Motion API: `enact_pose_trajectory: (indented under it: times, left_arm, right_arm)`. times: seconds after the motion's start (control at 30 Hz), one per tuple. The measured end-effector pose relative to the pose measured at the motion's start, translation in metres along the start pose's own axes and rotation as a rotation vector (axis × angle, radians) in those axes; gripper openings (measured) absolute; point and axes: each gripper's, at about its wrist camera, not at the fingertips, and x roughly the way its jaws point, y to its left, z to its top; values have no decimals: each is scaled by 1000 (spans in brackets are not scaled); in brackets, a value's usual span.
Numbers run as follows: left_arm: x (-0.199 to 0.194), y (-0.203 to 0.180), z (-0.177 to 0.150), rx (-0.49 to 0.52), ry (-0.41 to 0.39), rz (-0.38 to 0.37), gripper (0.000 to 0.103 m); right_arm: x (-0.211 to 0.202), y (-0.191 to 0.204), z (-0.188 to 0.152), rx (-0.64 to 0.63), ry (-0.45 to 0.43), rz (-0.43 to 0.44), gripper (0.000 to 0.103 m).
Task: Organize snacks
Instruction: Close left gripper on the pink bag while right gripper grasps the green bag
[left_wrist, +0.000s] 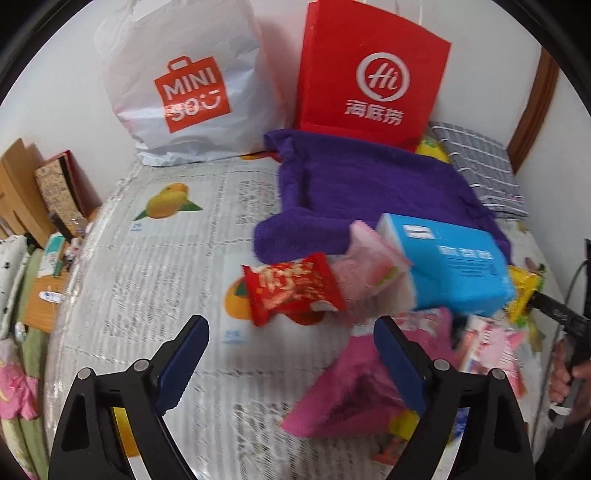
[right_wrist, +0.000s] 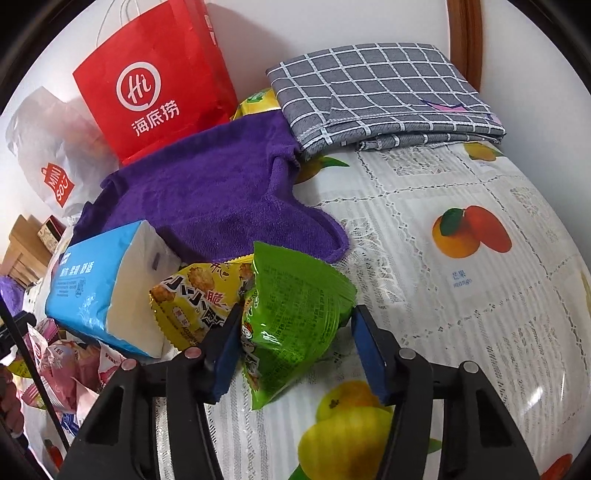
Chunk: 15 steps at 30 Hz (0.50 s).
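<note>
Between right claw jaws, green snack packet.

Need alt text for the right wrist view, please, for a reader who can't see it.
The right claw straddles a green snack packet, jaws open, on a fruit-print tablecloth. Left of it lie a yellow snack packet and a blue tissue pack; behind are a purple towel, a red paper bag and a folded grey checked cloth.

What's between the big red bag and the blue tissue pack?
In both views, the purple towel lies between the red bag and the blue tissue pack.
</note>
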Motion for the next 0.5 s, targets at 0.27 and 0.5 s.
enact_pose_trajectory:
  times: [0.27,0.5]
  left_arm:
    - [-10,-21,-4,17,7,-127,90]
    - [8,-30,-15,61,60,-139,90]
  right_arm:
    - [-20,-2,-7,6,-15,-20,57]
    - [-33,-3,-14,-5,-21,-30,57]
